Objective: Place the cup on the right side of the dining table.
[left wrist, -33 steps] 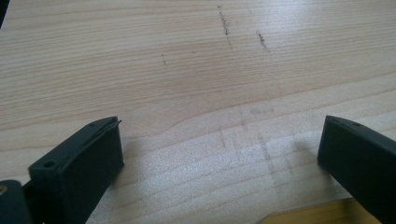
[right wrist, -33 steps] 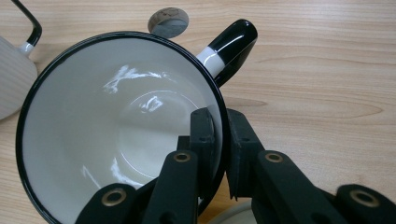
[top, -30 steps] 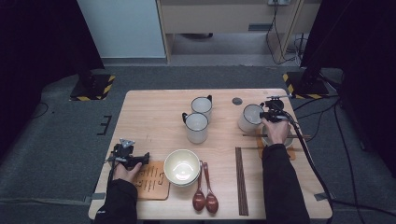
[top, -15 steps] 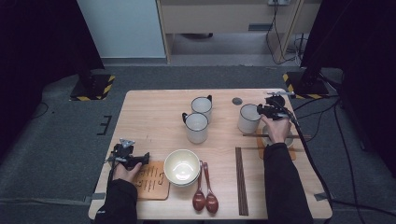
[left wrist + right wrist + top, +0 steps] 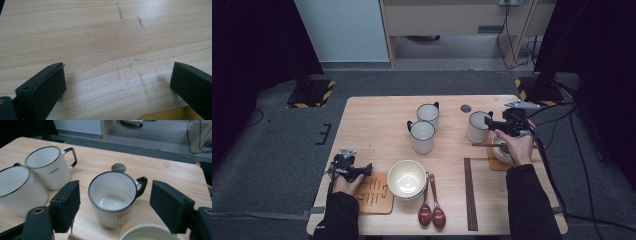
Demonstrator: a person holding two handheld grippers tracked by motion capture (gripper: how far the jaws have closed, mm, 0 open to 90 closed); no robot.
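The right gripper, jaws spread wide, hovers just behind the white mug, which stands upright near the table's far edge. The left gripper, also wide and holding nothing, rests well apart from that mug, over bare wood.

Even overhead light falls on the pale wood table in the high view; surrounding floor and side curtains sink into near-black. Shadows under the mugs are short & soft, w/ mild glare on the bowl rim. Picture is soft, low-res. In the left gripper view the table grain is sharp at centre, jaws slightly soft at the bottom edge, faint shadows beside them. In the right gripper view the centre mug is fairly crisp; the mugs at left smear w/ blur, and the near jaws are out of focus.
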